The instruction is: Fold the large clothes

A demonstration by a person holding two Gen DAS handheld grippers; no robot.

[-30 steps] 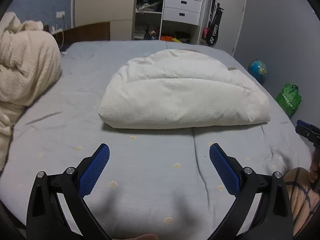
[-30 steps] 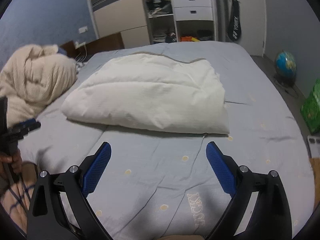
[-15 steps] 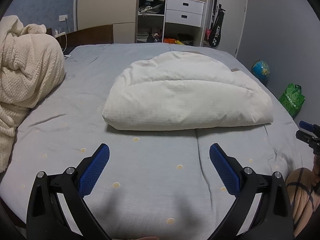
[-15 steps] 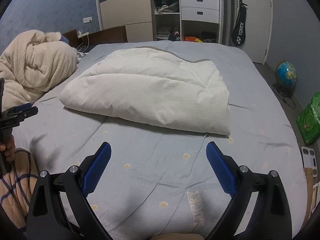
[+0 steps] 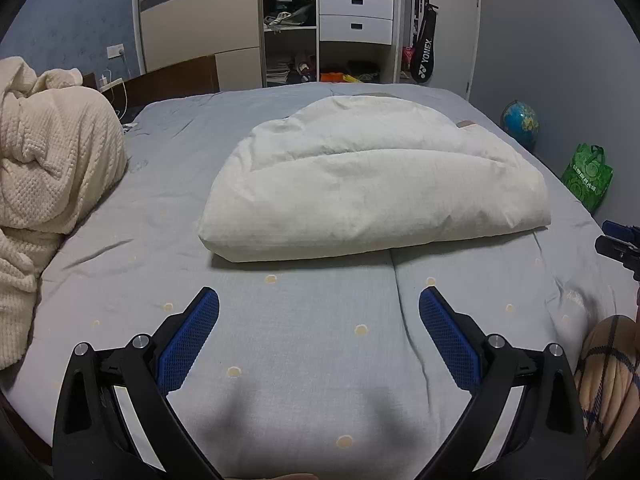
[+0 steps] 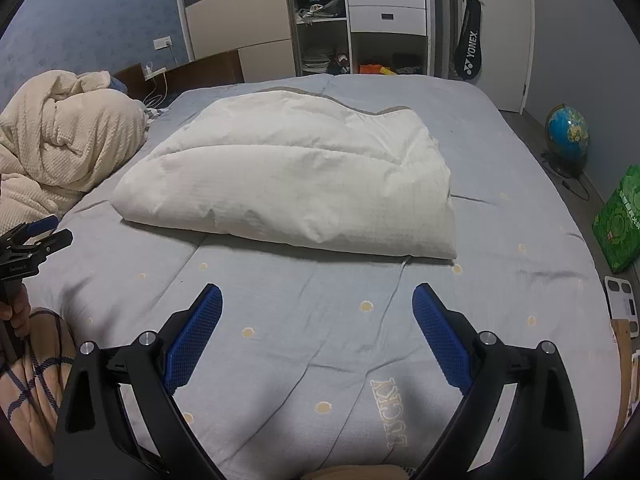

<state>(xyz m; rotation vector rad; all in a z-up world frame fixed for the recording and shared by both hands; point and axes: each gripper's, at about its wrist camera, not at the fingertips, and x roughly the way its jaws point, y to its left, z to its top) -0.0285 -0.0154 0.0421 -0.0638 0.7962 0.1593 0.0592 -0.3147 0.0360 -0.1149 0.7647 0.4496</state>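
I hold my left gripper [image 5: 319, 306] and right gripper [image 6: 317, 302] spread wide, empty, above the grey bedspread [image 6: 500, 152] stitched "LUCKY". The folded white duvet [image 5: 372, 188] lies mid-bed ahead; a "YONEX" racket bag [image 6: 469, 54] hangs by the wardrobe.

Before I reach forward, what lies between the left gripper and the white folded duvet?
Only bare grey dotted bedsheet lies between the left gripper and the white folded duvet, as the left wrist view shows.
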